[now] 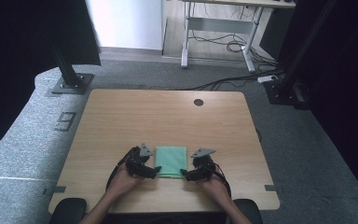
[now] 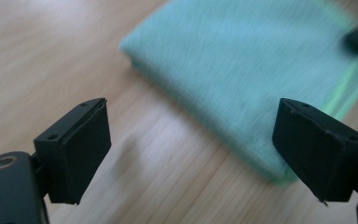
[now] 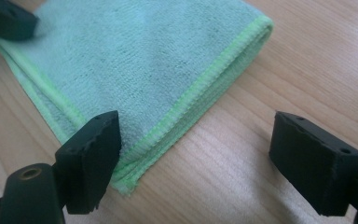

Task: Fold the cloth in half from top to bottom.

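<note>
The left gripper (image 1: pixel 157 169) and right gripper (image 1: pixel 183 172) are hovering with jaws spread wide and gripping nothing, one at each near corner of a folded green cloth (image 1: pixel 171 161) lying flat on the wooden table (image 1: pixel 121 116). The cloth is already looking neatly folded; judging by this, any further fold or lift is still waiting for a grasp.

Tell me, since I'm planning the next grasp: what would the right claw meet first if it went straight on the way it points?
Probably the near corner of the folded green cloth: the open right claw straddles that corner, with bare table beside it. Depth is hard to judge.
</note>
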Demonstrator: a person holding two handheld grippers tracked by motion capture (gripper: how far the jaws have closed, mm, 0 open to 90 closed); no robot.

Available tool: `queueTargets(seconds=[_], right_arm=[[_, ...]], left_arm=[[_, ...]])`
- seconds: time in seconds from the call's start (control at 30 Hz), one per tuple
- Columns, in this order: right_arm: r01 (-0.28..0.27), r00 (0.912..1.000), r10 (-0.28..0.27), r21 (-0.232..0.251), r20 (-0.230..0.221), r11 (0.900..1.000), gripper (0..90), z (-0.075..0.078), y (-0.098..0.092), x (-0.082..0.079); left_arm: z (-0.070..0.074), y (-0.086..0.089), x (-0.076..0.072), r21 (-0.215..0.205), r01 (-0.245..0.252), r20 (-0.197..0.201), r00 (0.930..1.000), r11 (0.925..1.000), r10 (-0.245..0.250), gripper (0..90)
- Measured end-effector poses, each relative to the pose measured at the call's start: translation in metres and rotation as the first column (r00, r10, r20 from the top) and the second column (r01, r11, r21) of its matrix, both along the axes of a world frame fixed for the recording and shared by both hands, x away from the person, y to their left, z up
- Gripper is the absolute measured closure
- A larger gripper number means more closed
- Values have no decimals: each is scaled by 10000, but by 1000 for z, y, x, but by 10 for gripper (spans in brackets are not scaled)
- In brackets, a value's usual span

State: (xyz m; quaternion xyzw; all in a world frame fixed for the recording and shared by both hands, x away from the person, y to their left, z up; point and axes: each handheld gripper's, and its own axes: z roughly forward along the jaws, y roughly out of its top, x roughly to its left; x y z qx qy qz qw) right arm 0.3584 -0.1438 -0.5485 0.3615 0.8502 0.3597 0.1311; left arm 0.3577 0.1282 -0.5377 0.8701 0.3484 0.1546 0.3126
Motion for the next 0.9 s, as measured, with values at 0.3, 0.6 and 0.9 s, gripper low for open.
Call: queueTargets(seconds=[0.3, 0.6, 0.9], right_arm=[[203, 9998, -203, 31, 16, 9998, 167, 0, 6, 23], [561, 9982, -564, 118, 208, 9984, 167, -1, 10, 58], [942, 9951, -951, 295, 280, 9951, 165, -3, 12, 84]], left_arm=[[-4, 4, 27, -94, -739, 237, 9970, 9972, 741, 63], [-7, 10, 63, -347, -1215, 324, 9919, 9920, 1226, 21], [-10, 14, 90, -658, -1407, 179, 9897, 9879, 1422, 19]])
